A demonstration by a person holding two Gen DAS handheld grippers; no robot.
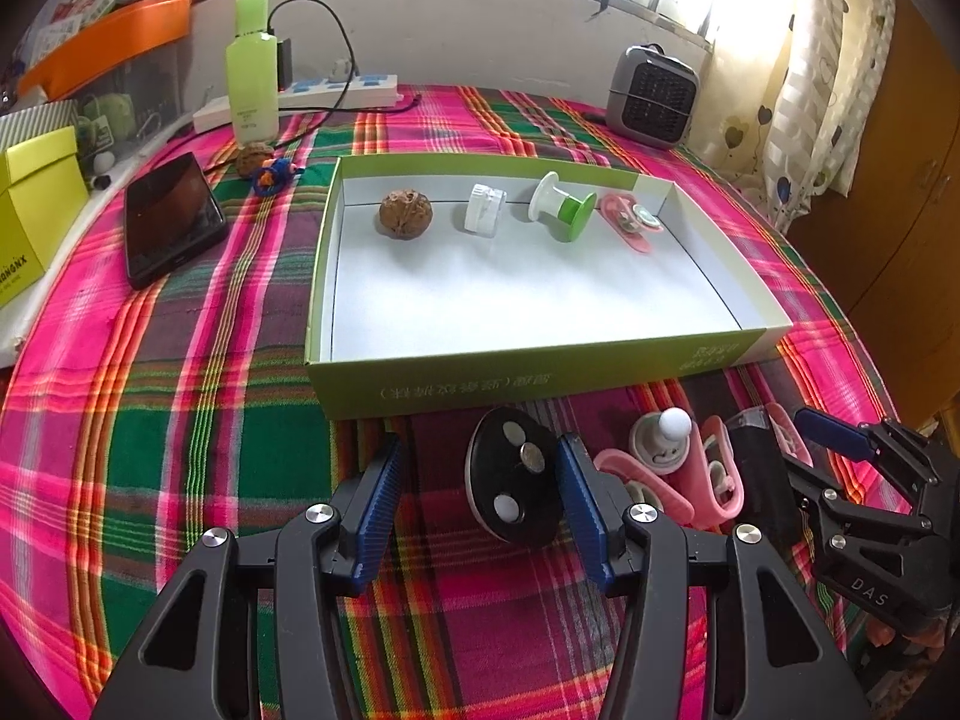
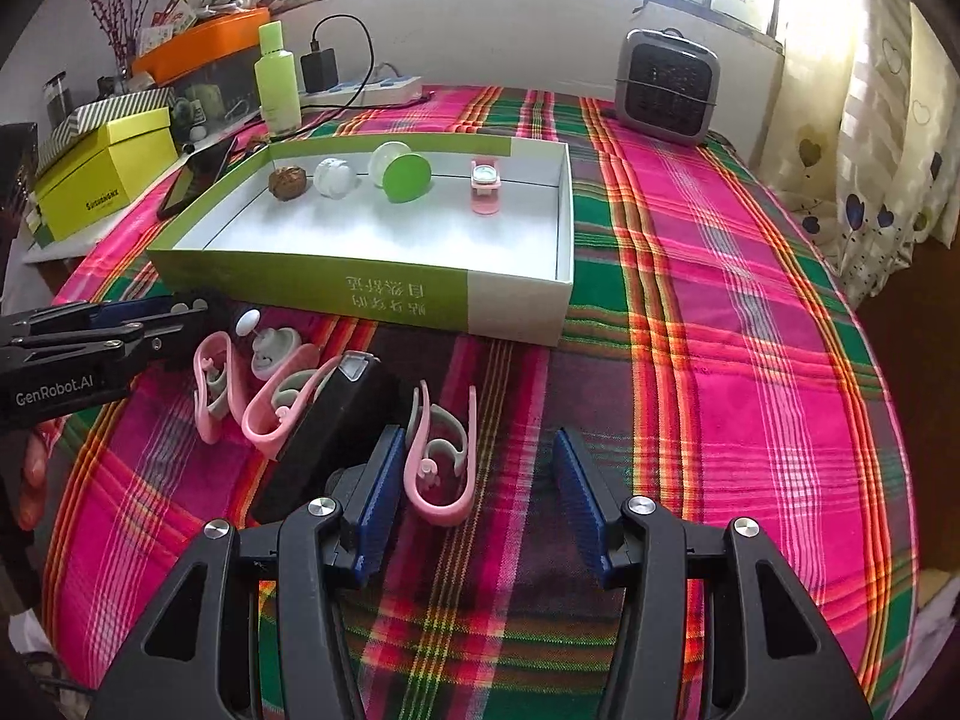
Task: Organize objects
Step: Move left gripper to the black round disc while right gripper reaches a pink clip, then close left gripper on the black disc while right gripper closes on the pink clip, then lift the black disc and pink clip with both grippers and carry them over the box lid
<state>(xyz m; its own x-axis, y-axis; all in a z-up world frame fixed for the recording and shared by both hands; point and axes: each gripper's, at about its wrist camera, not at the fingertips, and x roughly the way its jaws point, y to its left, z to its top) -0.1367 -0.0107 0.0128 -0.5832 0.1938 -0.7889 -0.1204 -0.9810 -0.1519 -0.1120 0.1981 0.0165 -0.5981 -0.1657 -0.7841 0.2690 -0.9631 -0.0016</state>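
Closest in, left gripper (image 1: 480, 480): jaws about half open, gripping nothing, set either side of one black oval disc with three silver round spots (image 1: 516, 474). Right pad at the disc's edge, touching or just beside, cannot tell which; left pad clear of it.

Likewise right gripper (image 2: 477, 462): parted about halfway, holding nothing, astride one pink plastic clip with a grey inner piece (image 2: 441, 462) lying on the pink-and-green plaid tablecloth (image 2: 720, 360). Left pad just beside the clip, right pad apart from it.

Next, between the two grippers and toward the cloth's near edge:
- one black rectangular block (image 2: 336, 432)
- two more pink clips (image 2: 282, 402) side by side, making three on the cloth
- one grey-white round piece with a white knob (image 2: 270, 348)

Beyond those, one shallow green-and-white cardboard box (image 2: 360, 282), open-topped, at mid-cloth. Along its far wall, in a row from left corner to right, four things:
- one brown walnut (image 2: 287, 182)
- one white round cap (image 2: 333, 177)
- one green-and-white spool (image 2: 399, 174) on its side
- a fourth pink clip (image 2: 485, 186)

Left of the box:
- one black smartphone (image 1: 171, 219)
- a second walnut (image 1: 255, 159)
- one small blue-and-orange toy (image 1: 273, 174)

At the cloth's far edge:
- one pale green bottle (image 1: 252, 66)
- one white power strip (image 1: 336, 90)
- one grey fan heater (image 1: 651, 96) toward the far right corner
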